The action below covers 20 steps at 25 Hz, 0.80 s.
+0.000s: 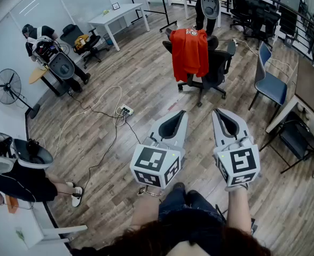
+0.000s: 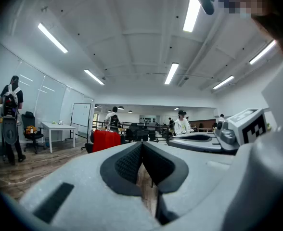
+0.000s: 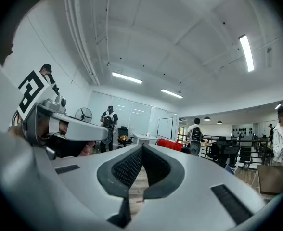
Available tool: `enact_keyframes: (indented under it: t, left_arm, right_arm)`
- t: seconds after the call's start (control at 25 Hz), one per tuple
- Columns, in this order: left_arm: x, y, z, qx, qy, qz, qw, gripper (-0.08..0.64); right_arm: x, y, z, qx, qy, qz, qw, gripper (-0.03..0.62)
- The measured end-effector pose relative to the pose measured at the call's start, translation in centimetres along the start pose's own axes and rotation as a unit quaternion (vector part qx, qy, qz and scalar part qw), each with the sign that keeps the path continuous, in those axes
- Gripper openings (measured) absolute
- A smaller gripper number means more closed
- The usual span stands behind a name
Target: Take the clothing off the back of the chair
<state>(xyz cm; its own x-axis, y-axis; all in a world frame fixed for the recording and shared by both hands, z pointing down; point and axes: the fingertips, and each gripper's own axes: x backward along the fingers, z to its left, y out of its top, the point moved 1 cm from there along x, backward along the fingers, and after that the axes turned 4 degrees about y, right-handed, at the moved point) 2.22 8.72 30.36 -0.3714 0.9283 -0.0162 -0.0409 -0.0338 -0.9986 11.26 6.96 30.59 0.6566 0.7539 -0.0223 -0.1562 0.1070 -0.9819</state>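
Red shirt (image 1: 189, 52) w/ white collar print, illegible, draped over black chair (image 1: 219, 63) back; L gripper (image 1: 182, 113) & R gripper (image 1: 217, 112) both closed, empty.

Left gripper (image 2: 142, 143) jaws together, red clothing (image 2: 106, 139) (draped on chair (image 2: 88, 147)) ahead

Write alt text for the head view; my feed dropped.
A red garment hangs over the back of a black office chair across the wood floor. Nearer, the left gripper and right gripper point toward it side by side, shut and empty.
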Motion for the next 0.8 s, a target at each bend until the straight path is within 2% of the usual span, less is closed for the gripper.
enact_keyframes:
  t: [0.32, 0.8]
  left_arm:
    - [1.3, 0.2, 0.0, 0.0, -0.01, -0.001, 0.9999, 0.014]
    - [0.2, 0.9, 5.8, -0.002, -0.035, -0.003, 0.9994, 0.014]
  right_arm:
    - [0.6, 0.4, 1.3, -0.023, 0.001, -0.012, 1.0, -0.005]
    - [-5.4, 1.7, 3.1, -0.046, -0.006, -0.032, 0.998, -0.005]
